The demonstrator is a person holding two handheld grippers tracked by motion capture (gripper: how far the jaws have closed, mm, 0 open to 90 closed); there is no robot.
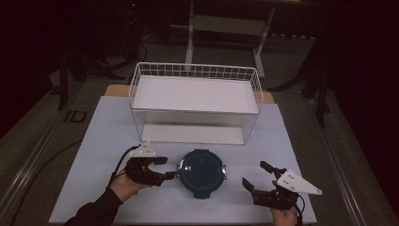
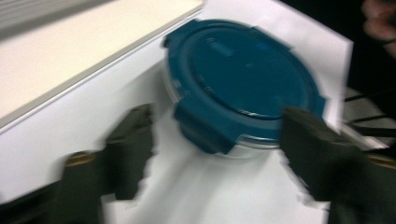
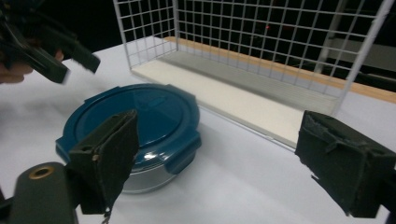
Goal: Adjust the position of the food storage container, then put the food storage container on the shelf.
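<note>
Round blue-lidded container (image 1: 202, 173) sits between both grippers, jaws seemingly open, below wire rack (image 1: 195, 103).

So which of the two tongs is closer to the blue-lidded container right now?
The left tongs: its tips sit right at the left edge of the round blue-lidded container, jaws open. The right tongs is open too, with bare table between.

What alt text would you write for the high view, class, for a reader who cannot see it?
A round container with a dark teal clip-on lid sits on a white table between two hand-held tools, the left tool and the right tool, both open. Behind it stands a white wire shelf rack.
</note>
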